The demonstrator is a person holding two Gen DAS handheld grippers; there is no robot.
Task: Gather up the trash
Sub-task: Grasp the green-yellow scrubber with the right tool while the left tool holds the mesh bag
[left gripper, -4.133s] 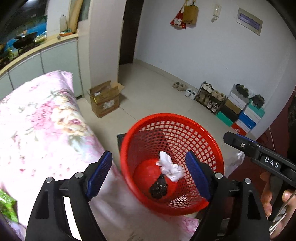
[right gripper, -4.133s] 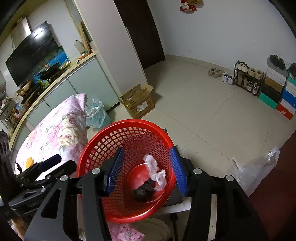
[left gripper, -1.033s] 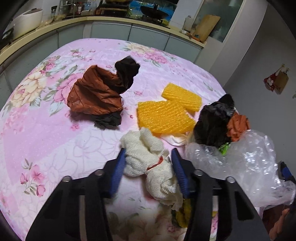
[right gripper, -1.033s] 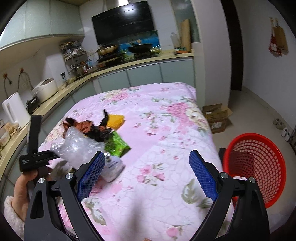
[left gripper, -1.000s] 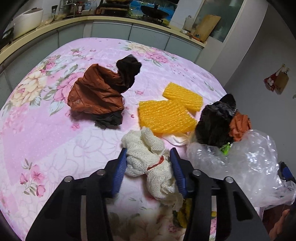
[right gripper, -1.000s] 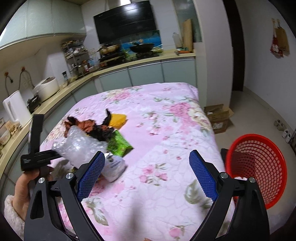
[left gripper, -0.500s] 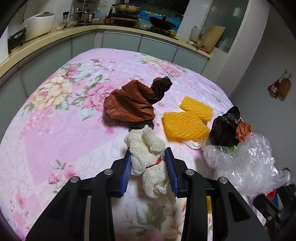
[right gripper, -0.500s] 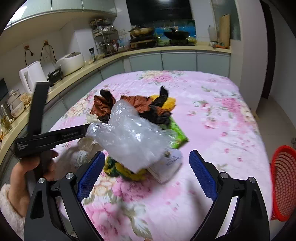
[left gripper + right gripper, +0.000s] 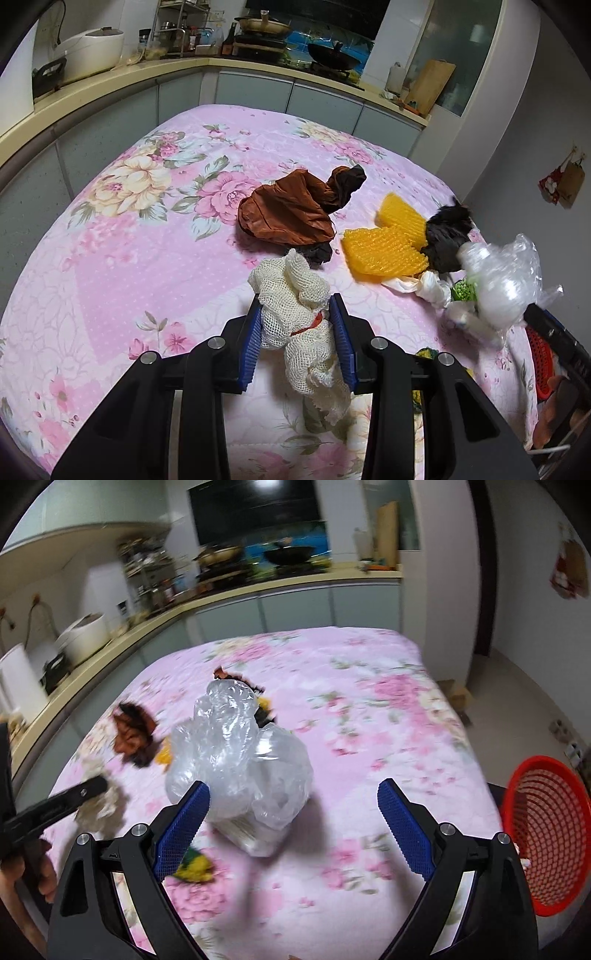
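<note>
My left gripper [image 9: 297, 317] is shut on a cream mesh rag [image 9: 295, 295] and holds it above the pink floral cloth [image 9: 147, 240]. My right gripper [image 9: 293, 812] is open; a crumpled clear plastic bag [image 9: 240, 760] lies on the cloth just ahead of its left finger, apart from the pads. The bag also shows in the left wrist view [image 9: 502, 280]. The red mesh basket [image 9: 543, 830] stands off the table's right edge. The right wrist view is blurred.
A brown wrapper [image 9: 291, 214], yellow foam pieces [image 9: 388, 247], a black bag [image 9: 447, 236], white plastic [image 9: 428, 288] and a green bit [image 9: 463, 290] lie on the cloth. A yellow-green scrap [image 9: 194, 864] lies by my right gripper. A kitchen counter [image 9: 110, 88] curves behind.
My left gripper has closed on the mesh rag and lifted it off the cloth. My right gripper has swung toward the clear plastic bag and come closer to it, still open.
</note>
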